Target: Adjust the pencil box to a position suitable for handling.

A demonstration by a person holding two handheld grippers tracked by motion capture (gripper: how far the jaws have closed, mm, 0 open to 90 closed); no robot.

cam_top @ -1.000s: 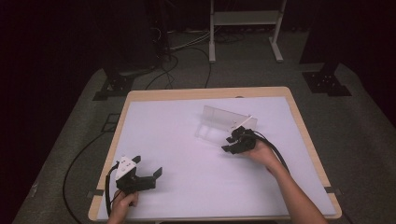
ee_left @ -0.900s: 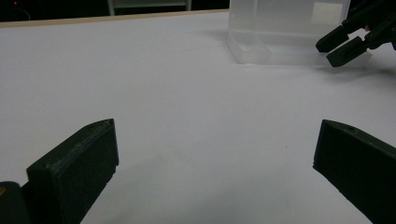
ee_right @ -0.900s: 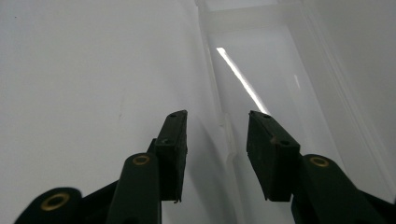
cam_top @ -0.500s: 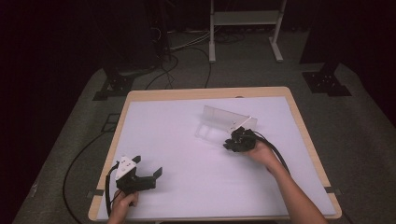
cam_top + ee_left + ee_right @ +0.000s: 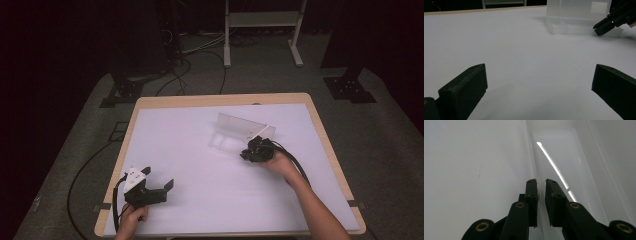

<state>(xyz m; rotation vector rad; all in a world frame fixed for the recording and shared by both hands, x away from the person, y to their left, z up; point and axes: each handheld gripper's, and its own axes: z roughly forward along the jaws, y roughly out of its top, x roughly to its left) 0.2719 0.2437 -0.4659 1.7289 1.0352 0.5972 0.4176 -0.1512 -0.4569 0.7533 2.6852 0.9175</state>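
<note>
- My left gripper (image 5: 161,186) has a black body, a white top block and a black cable.
- My right gripper (image 5: 541,185) has black jaws with brass-coloured rivets.
- My forearms look bare, as far as the dim view tells.

You have a white table (image 5: 190,150) with a wooden edge standing on grey carpet (image 5: 385,135). Beyond it you see a white metal stand (image 5: 262,20), tangled floor cables (image 5: 200,55) and dark stand bases (image 5: 350,87).
</note>
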